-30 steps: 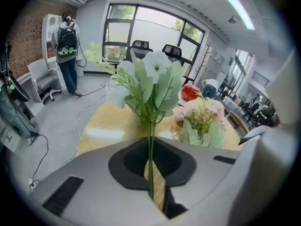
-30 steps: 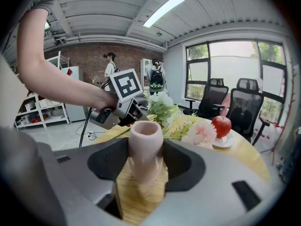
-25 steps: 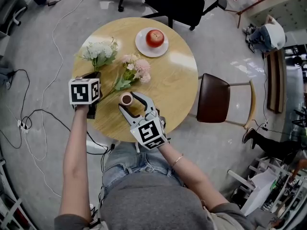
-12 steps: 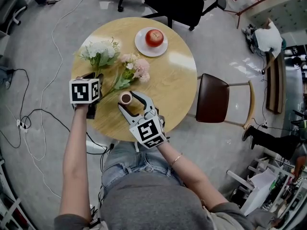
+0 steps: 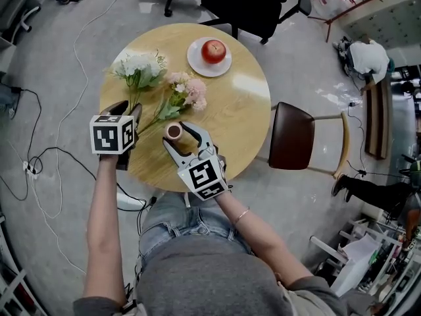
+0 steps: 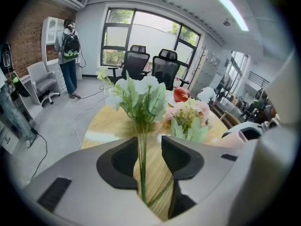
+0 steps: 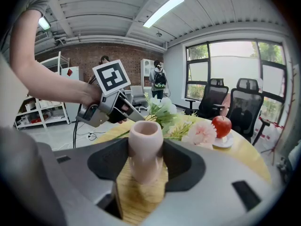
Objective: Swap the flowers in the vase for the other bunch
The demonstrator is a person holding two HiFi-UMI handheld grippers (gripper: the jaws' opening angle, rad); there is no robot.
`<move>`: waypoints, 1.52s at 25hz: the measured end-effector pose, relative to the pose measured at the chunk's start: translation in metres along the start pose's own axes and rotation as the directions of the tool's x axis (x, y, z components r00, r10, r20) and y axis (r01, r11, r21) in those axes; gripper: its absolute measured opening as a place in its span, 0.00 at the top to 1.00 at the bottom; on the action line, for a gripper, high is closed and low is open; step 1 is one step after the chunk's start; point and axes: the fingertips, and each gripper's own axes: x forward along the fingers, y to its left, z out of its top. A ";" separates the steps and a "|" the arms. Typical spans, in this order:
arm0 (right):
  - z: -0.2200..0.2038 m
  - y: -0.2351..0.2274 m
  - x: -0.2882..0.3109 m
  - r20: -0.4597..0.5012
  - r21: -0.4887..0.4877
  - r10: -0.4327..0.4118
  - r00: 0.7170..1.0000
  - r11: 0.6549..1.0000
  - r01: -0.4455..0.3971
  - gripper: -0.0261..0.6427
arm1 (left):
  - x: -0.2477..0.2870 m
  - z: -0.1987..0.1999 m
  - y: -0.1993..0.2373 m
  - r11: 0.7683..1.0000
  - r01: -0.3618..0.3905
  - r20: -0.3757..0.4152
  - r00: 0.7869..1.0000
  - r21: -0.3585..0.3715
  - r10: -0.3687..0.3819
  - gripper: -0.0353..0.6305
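The white flower bunch (image 5: 138, 68) lies on the round wooden table (image 5: 243, 104), heads at the far left. Its thin green stems (image 6: 141, 164) run between the jaws of my left gripper (image 5: 128, 108), which have just been opening; the pads stand clear of the stems. The pink bunch (image 5: 185, 94) lies beside it, its stems pointing towards the vase. The small pink vase (image 5: 173, 131) stands upright and empty near the table's front, and my right gripper (image 5: 176, 135) is shut on its body (image 7: 146, 149). In the right gripper view the left gripper (image 7: 136, 117) hovers just behind the vase.
A red apple (image 5: 213, 51) sits on a white plate (image 5: 197, 63) at the table's far side. A brown-seated chair (image 5: 293, 135) stands to the right and a black office chair (image 5: 250, 2) behind the table. Cables (image 5: 46, 157) trail over the floor at the left.
The left jaws have opened off the white bunch's stems, and that gripper has lifted and drawn back a little towards me. The right gripper and the vase have stayed put.
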 end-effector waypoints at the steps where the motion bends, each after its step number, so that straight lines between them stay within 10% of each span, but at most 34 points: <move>1: 0.000 0.001 0.000 0.001 0.005 0.002 1.000 1.000 -0.002 0.61 | -0.003 0.003 -0.004 1.000 0.010 0.009 1.000 0.009 -0.010 0.70; 15: 0.000 0.001 -0.003 -0.001 -0.005 -0.010 1.000 1.000 0.010 0.61 | -0.001 0.011 -0.076 0.963 0.206 -0.031 0.978 0.174 -0.204 0.70; 38: -0.002 -0.001 -0.006 0.019 0.011 0.006 1.000 1.000 -0.006 0.61 | 0.061 -0.015 -0.103 0.885 0.318 -0.326 0.923 0.340 -0.206 0.71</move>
